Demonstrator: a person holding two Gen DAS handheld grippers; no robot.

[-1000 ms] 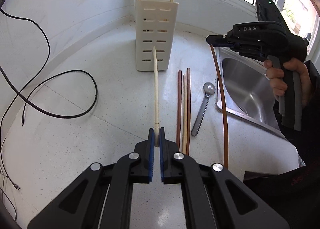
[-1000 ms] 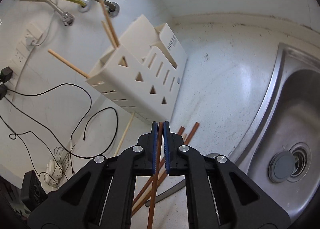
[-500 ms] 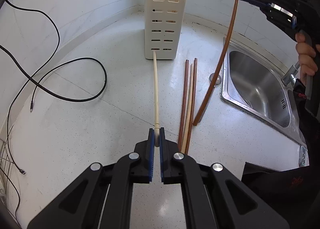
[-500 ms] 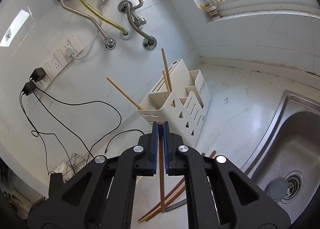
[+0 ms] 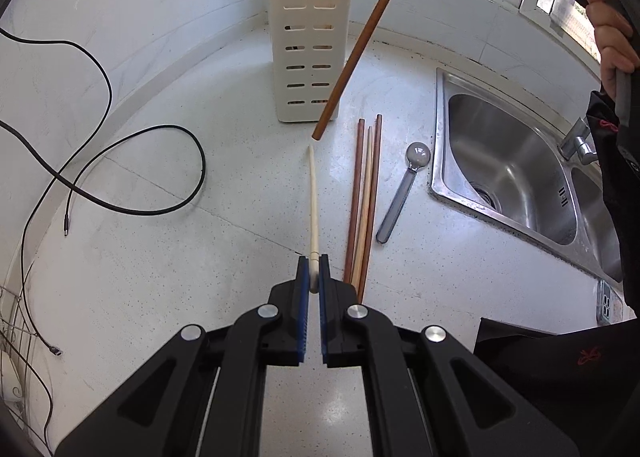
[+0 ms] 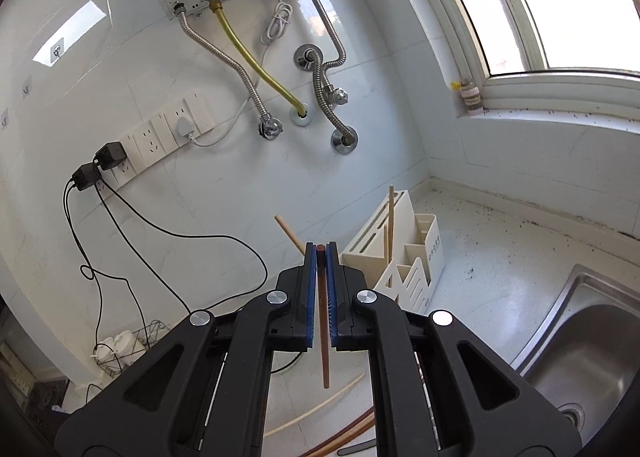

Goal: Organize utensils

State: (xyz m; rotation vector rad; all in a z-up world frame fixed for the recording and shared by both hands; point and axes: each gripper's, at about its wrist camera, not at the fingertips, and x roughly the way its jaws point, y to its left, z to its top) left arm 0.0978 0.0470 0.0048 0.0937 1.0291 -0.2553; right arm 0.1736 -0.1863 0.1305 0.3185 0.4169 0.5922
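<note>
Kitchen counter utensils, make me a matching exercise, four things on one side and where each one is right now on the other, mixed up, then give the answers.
Things:
1. pale chopstick
2. dark brown chopstick
3. spoon
4. three chopsticks

Places:
A. lying flat between the chopsticks and the sink
B. lying side by side on the counter
C. held in the left gripper
D. hanging in the air from the right gripper

Pairs: 1-C, 2-D, 3-A, 4-B
</note>
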